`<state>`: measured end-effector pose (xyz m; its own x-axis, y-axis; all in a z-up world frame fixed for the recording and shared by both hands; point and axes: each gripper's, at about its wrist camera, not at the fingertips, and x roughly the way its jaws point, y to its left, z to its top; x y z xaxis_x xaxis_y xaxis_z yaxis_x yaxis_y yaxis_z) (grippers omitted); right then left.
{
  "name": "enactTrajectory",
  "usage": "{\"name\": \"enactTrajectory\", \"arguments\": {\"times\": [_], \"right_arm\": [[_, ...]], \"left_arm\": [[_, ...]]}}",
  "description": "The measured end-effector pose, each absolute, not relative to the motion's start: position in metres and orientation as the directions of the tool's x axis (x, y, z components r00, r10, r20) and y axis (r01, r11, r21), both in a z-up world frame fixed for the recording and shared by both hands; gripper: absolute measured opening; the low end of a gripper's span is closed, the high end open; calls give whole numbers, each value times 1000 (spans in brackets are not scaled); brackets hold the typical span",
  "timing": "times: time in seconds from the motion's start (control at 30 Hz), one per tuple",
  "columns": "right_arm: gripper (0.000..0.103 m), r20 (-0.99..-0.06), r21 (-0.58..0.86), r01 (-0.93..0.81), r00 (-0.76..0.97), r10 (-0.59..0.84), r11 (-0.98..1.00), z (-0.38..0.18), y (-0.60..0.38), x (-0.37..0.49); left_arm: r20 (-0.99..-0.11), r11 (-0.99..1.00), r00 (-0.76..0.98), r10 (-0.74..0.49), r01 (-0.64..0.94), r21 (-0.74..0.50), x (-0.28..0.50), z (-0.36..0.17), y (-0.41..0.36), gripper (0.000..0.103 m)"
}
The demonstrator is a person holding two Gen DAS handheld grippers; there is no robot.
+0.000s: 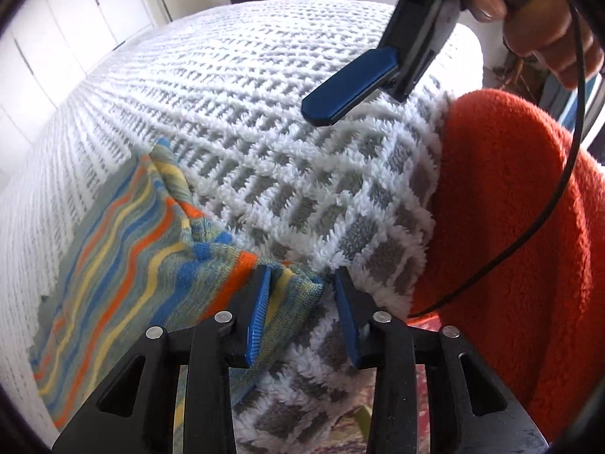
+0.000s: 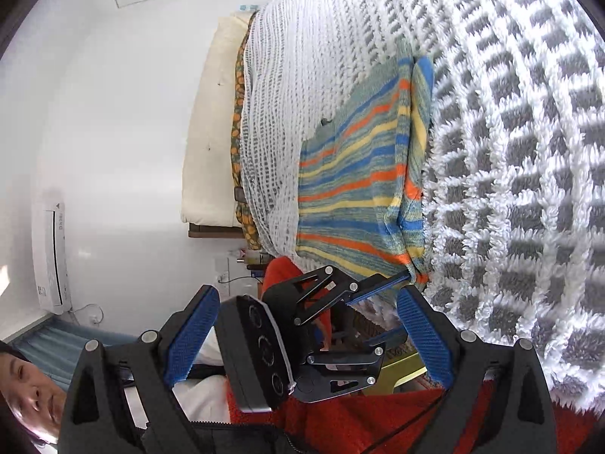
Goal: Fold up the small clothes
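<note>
On the white-and-grey waffle blanket [image 1: 264,121], toward its left edge, lies the striped knit garment [image 1: 124,249], bunched at its near corner. That corner sits between the parted fingers of the left gripper [image 1: 302,283], touching the left one only. Further right, the right gripper [image 2: 306,325] hangs above the blanket, wide apart and holding nothing, beside an orange fleece sleeve [image 1: 510,227].
</note>
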<state>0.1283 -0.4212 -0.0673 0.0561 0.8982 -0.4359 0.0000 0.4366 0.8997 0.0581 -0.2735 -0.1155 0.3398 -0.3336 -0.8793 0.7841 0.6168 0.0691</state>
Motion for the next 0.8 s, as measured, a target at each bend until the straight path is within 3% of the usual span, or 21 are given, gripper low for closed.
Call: {"name": "enactTrajectory", "arguments": {"times": [0.03, 0.13, 0.27, 0.43, 0.6, 0.8], "right_arm": [[95, -432, 901, -8, 65, 900, 433, -63, -424, 127], [95, -419, 906, -34, 81, 905, 422, -52, -421, 128], [95, -427, 901, -32, 103, 898, 432, -46, -403, 140], [95, -592, 806, 134, 152, 791, 577, -79, -404, 179], [95, -570, 818, 218, 185, 800, 532, -110, -386, 222], [95, -708, 702, 251, 139, 693, 667, -124, -361, 258]], "left_arm": [[-883, 636, 309, -354, 772, 15, 63, -115, -270, 12], [-879, 669, 257, -402, 737, -91, 75, -117, -259, 9], [-863, 679, 234, -447, 718, -157, 73, -106, -249, 8], [-842, 693, 278, -462, 705, -148, 67, -89, -241, 7], [-819, 716, 305, -486, 676, -173, 68, -72, -225, 7], [-797, 725, 314, -516, 656, -211, 67, -65, -212, 7]]}}
